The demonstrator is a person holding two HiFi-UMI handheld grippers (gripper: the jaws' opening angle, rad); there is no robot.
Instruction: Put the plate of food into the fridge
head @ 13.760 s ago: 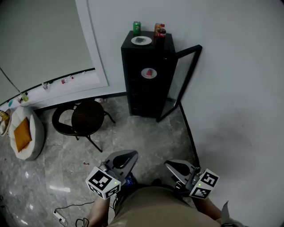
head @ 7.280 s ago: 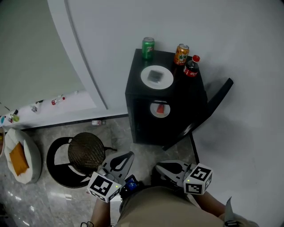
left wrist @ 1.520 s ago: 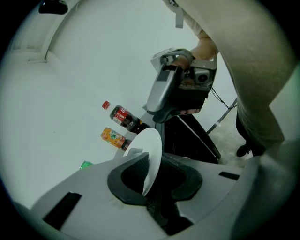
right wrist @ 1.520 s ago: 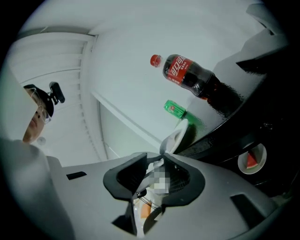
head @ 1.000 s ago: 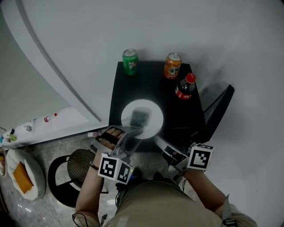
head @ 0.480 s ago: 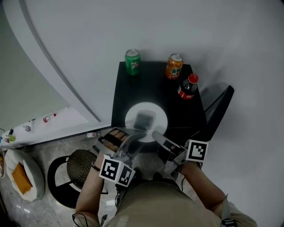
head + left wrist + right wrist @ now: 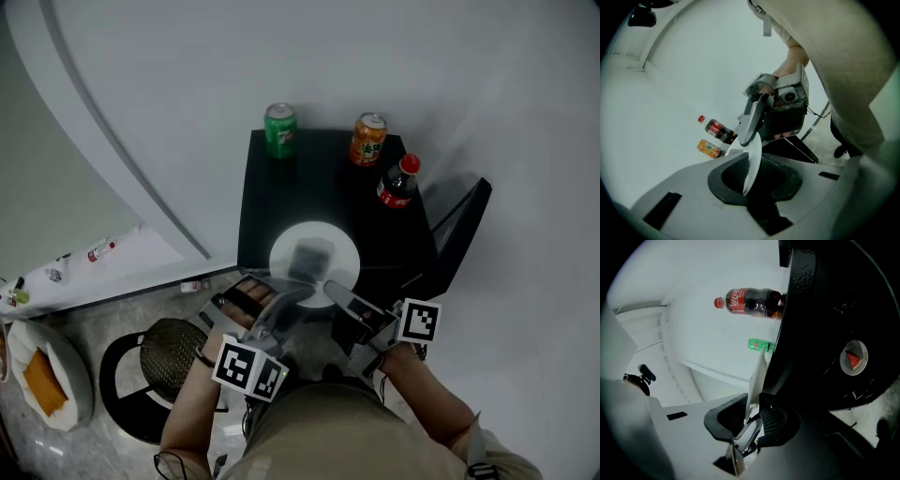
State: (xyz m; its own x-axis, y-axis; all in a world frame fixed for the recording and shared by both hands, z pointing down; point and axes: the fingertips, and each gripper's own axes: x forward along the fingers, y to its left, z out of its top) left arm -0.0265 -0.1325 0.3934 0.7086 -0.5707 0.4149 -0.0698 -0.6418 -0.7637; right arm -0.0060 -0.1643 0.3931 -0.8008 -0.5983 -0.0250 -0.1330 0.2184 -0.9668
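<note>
A white plate (image 7: 314,258) with a dark piece of food lies on top of the black mini fridge (image 7: 328,178), near its front edge. My left gripper (image 7: 286,293) is shut on the plate's near left rim, which shows edge-on as the plate (image 7: 752,161) between its jaws. My right gripper (image 7: 331,289) is shut on the near right rim; there too the plate (image 7: 758,376) runs edge-on between the pads. The fridge door (image 7: 459,234) stands open on the right. A small plate of watermelon (image 7: 853,358) sits on a shelf inside.
On the fridge top behind the plate stand a green can (image 7: 279,128), an orange can (image 7: 367,139) and a cola bottle (image 7: 397,183). A round stool (image 7: 169,352) stands on the floor to the left, and a cushioned bed (image 7: 42,380) lies farther left. A white wall rises behind.
My right gripper has rolled and come up from below the fridge front onto the plate's near right rim. The left gripper has kept its grip; the plate has barely shifted.
</note>
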